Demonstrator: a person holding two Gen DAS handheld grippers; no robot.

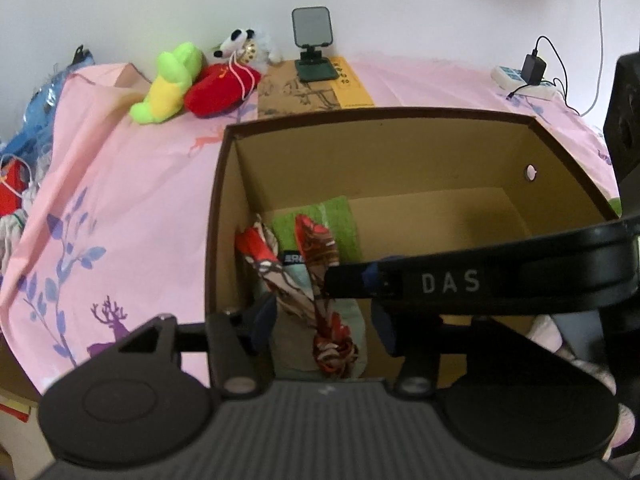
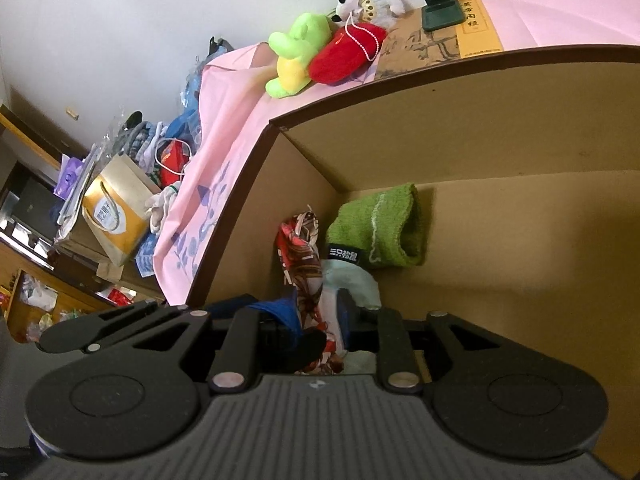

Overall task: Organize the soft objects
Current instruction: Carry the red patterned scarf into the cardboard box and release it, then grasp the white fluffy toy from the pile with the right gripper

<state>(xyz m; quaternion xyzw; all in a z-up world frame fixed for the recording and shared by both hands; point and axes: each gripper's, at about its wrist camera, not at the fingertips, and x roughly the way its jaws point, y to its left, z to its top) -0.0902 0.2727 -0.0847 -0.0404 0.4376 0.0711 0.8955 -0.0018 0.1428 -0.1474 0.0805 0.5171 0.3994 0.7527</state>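
My left gripper (image 1: 324,312) stands spread around a knotted red-patterned silky scarf (image 1: 316,264); my right gripper's (image 2: 316,320) grip I cannot tell, beside a fluffy green terry towel (image 2: 380,228) in the stiff brown cardboard box (image 2: 480,120).

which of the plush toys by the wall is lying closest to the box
The red plush. It lies nearest the cardboard box; the green and yellow plush sits further left, the panda behind, against the wall.

The patterned scarf (image 2: 306,276) disappears behind the right claw (image 2: 316,320) (grip unclear).
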